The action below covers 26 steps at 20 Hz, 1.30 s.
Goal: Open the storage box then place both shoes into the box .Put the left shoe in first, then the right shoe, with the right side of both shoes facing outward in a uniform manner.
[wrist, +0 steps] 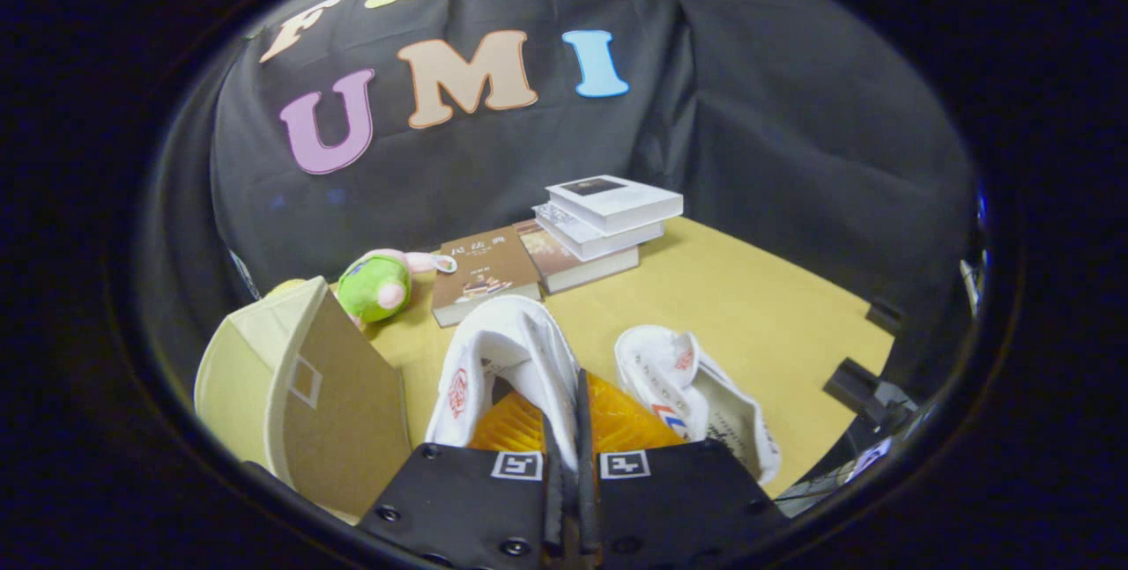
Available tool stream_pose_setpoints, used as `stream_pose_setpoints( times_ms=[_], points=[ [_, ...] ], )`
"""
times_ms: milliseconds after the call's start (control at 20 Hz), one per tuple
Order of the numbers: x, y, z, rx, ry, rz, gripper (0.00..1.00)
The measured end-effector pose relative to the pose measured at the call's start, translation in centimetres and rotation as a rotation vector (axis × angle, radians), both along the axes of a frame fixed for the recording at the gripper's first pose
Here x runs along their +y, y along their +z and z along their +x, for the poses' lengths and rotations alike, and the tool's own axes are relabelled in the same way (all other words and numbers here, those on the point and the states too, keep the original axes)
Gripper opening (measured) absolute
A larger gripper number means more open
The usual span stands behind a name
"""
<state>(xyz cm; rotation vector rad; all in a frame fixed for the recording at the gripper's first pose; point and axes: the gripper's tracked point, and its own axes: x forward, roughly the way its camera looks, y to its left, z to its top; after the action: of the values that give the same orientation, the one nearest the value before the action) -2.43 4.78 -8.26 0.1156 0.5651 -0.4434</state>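
My gripper (564, 438) is shut on the collar of a white shoe (502, 359), which hangs lifted between and just ahead of the fingers, toe pointing away. A second white shoe (696, 394) with red and blue marks lies on the yellow table just right of the fingers. The beige storage box (291, 385) stands to the left of the held shoe, its brown lid flap (348, 403) swung open and leaning toward the fingers.
Beyond the shoes lies a brown book (485, 275) and a stack of white books (599, 218). A green and pink plush toy (379, 288) sits behind the box. The table's right edge (846, 359) carries black clamps.
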Motion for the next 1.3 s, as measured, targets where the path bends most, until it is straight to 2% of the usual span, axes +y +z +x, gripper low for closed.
stream_pose_setpoints(
  times_ms=[200, 350, 450, 600, 700, 850, 1100, 1300],
  points=[
    [1.2, 6.5, -1.2, 0.007, -0.012, -0.126, 0.1],
    [4.0, 11.8, -0.8, -0.045, 0.016, -0.174, 0.1],
    [6.6, 14.7, 0.3, -0.107, 0.045, -0.155, 0.1],
    [12.4, 16.2, 2.3, -0.19, 0.13, -0.021, 0.09],
    [16.4, 15.2, 3.9, -0.195, 0.19, 0.053, 0.09],
    [20.8, 12.1, 5.6, -0.14, 0.246, 0.061, 0.1],
    [26.3, 4.7, 8.0, 0.044, 0.292, 0.106, 0.1],
    [28.1, -0.2, 8.3, 0.236, 0.334, 0.117, 0.1]
  ],
)
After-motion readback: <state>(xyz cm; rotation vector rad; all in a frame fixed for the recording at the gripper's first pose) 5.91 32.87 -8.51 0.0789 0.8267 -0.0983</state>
